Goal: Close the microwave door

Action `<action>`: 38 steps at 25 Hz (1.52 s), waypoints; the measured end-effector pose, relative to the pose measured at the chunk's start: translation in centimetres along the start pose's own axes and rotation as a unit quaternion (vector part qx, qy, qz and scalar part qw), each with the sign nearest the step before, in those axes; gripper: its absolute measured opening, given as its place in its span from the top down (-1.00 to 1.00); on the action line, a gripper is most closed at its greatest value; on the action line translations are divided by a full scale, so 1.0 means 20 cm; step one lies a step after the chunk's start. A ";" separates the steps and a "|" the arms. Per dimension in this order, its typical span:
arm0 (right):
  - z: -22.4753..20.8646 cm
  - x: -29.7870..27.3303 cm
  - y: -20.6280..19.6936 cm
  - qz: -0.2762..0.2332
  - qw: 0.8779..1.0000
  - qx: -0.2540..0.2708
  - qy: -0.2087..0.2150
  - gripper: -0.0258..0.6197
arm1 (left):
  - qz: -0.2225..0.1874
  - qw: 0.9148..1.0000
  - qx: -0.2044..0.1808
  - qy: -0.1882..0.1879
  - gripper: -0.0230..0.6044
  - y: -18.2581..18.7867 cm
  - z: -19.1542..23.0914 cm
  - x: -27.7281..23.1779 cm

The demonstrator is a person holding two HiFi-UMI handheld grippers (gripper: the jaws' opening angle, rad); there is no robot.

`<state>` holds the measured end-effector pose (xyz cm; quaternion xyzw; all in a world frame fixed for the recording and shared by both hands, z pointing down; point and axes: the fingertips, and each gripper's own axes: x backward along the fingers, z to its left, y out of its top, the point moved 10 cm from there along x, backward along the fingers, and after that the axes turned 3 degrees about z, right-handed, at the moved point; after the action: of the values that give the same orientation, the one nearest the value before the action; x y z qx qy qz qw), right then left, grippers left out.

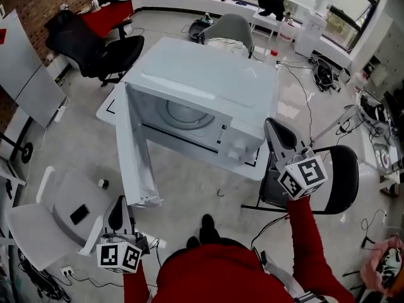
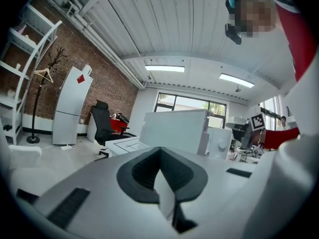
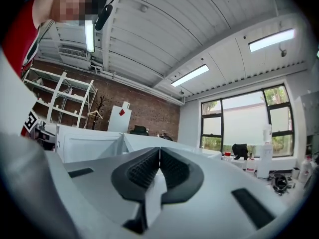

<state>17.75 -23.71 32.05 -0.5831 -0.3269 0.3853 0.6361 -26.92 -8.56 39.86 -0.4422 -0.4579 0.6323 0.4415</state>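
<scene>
**Asker:** What fills the middle of the room?

**Onlooker:** A white microwave [image 1: 208, 87] sits on a low white table [image 1: 108, 106], with its front towards the person in red. Its door [image 1: 136, 163] is hinged on the left and stands wide open, sticking out past the table edge towards the person. The cavity and its round turntable are in plain sight.

**Asker:** What's around it?

**Onlooker:** A black office chair [image 1: 95, 46] is behind it on the left, and a white chair [image 1: 38, 223] with a dark phone [image 1: 79, 214] on the seat is nearer us.

**Asker:** And the grippers?

**Onlooker:** The left gripper [image 1: 117, 212] is low, near the free edge of the door but not touching it. Its pads are pressed together with nothing between them. The right gripper [image 1: 274, 128] is up beside the front right corner of the microwave (the side with the knobs) and is apart from it. Its fingers are also closed on nothing.
</scene>
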 end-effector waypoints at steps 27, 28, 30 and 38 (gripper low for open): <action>-0.12 -0.15 0.00 -0.012 0.996 -0.056 0.066 0.88 | 0.031 0.984 -0.055 -0.169 0.95 -0.02 -0.34 -0.29; -0.12 -0.15 0.00 -0.013 0.996 -0.056 0.068 0.88 | 0.031 0.982 -0.055 -0.178 0.95 -0.02 -0.36 -0.32; -0.12 -0.15 0.00 -0.016 0.996 -0.058 0.070 0.88 | 0.031 0.978 -0.056 -0.197 0.95 -0.03 -0.42 -0.39; -0.12 -0.16 0.00 -0.019 0.995 -0.059 0.080 0.88 | 0.038 0.970 -0.060 -0.234 0.95 0.01 -0.61 -0.62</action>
<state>18.35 -27.63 31.84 -0.6424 -0.3083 0.3050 0.6319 -12.47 -18.33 39.31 -0.3248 -0.5684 0.7060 0.2702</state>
